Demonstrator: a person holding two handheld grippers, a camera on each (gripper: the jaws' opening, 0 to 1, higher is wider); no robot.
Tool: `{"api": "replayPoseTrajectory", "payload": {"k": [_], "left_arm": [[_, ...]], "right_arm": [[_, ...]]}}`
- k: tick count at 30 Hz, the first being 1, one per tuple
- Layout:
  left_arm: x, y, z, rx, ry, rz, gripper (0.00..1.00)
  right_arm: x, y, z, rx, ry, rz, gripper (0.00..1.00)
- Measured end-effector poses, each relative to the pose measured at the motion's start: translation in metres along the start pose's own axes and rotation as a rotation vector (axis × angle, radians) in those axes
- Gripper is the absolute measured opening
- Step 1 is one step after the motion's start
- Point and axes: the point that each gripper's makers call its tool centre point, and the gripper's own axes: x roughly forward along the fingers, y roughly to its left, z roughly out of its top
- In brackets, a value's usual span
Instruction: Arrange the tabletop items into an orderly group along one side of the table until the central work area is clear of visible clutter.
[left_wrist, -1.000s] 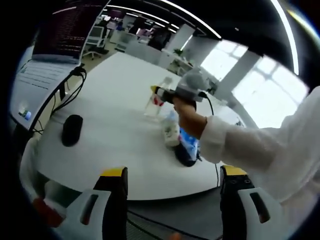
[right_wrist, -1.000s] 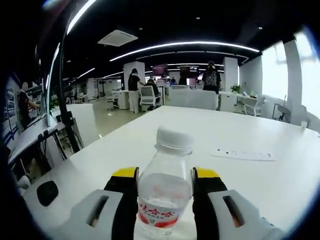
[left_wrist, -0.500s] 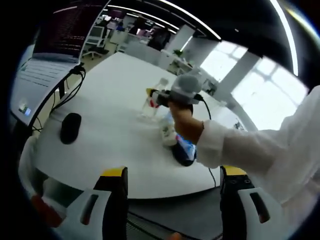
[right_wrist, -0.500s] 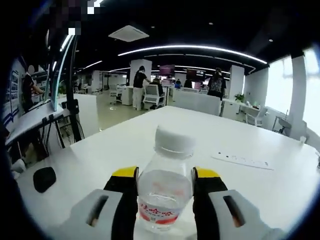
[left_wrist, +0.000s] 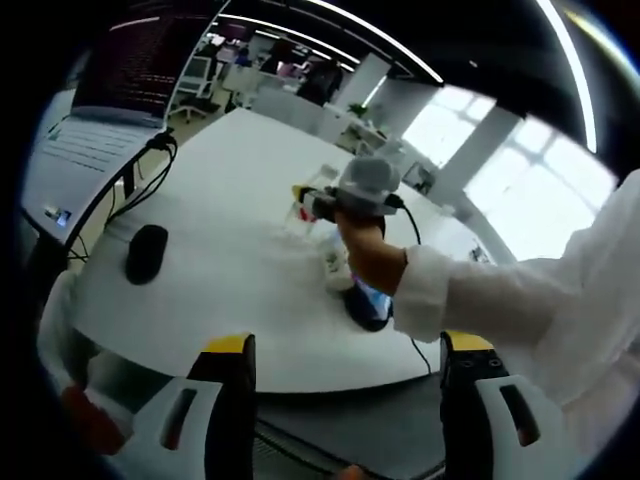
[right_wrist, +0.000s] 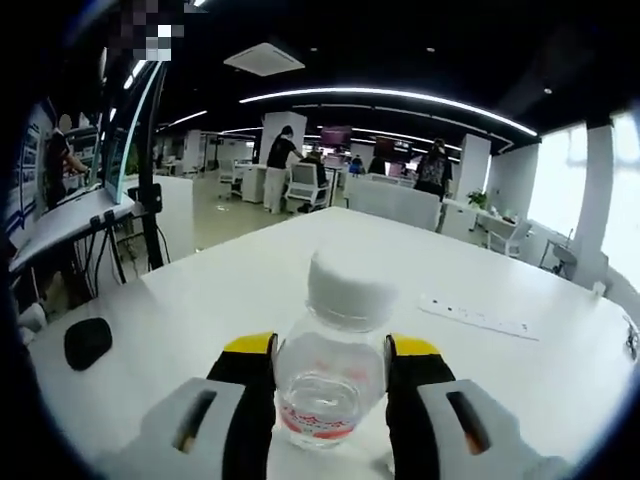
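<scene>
A clear water bottle (right_wrist: 330, 375) with a white cap and a red label stands upright between the jaws of my right gripper (right_wrist: 330, 345), which is shut on it. In the left gripper view a person's hand holds that right gripper (left_wrist: 352, 192) over the middle of the white table (left_wrist: 230, 210), with the bottle (left_wrist: 305, 205) at its tip. My left gripper (left_wrist: 348, 345) hangs open with nothing between its fingers, off the table's near edge. A black mouse (left_wrist: 147, 252) lies on the table's left side and shows as the mouse (right_wrist: 87, 341) in the right gripper view.
A small white bottle (left_wrist: 338, 262) and a dark blue-lit object (left_wrist: 368, 305) sit under the person's white sleeve (left_wrist: 520, 300). A white power strip (right_wrist: 470, 315) lies farther along the table. A monitor (left_wrist: 135, 60) and cables (left_wrist: 140, 175) stand at the left.
The right gripper has carried the bottle a little to the left over the table, still shut on it. The left gripper stays open and has hardly moved.
</scene>
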Motion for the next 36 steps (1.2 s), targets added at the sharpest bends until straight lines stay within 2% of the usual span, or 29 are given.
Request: {"api": "replayPoseTrajectory", "payload": {"k": [15, 18, 20, 22, 26, 30, 33, 36], "left_arm": [[0.003, -0.001, -0.003, 0.011, 0.009, -0.003, 0.73], [0.002, -0.003, 0.0, 0.007, -0.006, -0.009, 0.74], [0.002, -0.002, 0.001, 0.006, -0.01, -0.008, 0.74], [0.002, -0.001, 0.001, 0.014, -0.01, -0.006, 0.74], [0.003, -0.002, 0.002, 0.027, -0.01, -0.012, 0.75], [0.006, -0.005, 0.002, 0.047, -0.007, -0.025, 0.75], [0.008, -0.003, -0.002, 0.088, 0.015, -0.016, 0.76], [0.011, -0.003, -0.003, 0.128, 0.035, -0.021, 0.77]], "right_arm": [[0.001, 0.0, -0.001, -0.013, -0.004, -0.003, 0.4], [-0.001, 0.002, -0.002, -0.032, 0.0, 0.031, 0.4], [-0.003, 0.004, -0.005, -0.069, 0.032, 0.055, 0.4], [-0.007, 0.004, -0.001, -0.099, 0.018, 0.061, 0.41], [-0.017, 0.003, 0.012, -0.077, -0.019, 0.091, 0.49], [-0.031, -0.004, 0.023, -0.052, -0.036, 0.111, 0.54], [-0.037, -0.001, 0.012, 0.065, 0.001, 0.16, 0.64], [-0.055, -0.016, 0.009, 0.032, -0.004, 0.138, 0.63]]}}
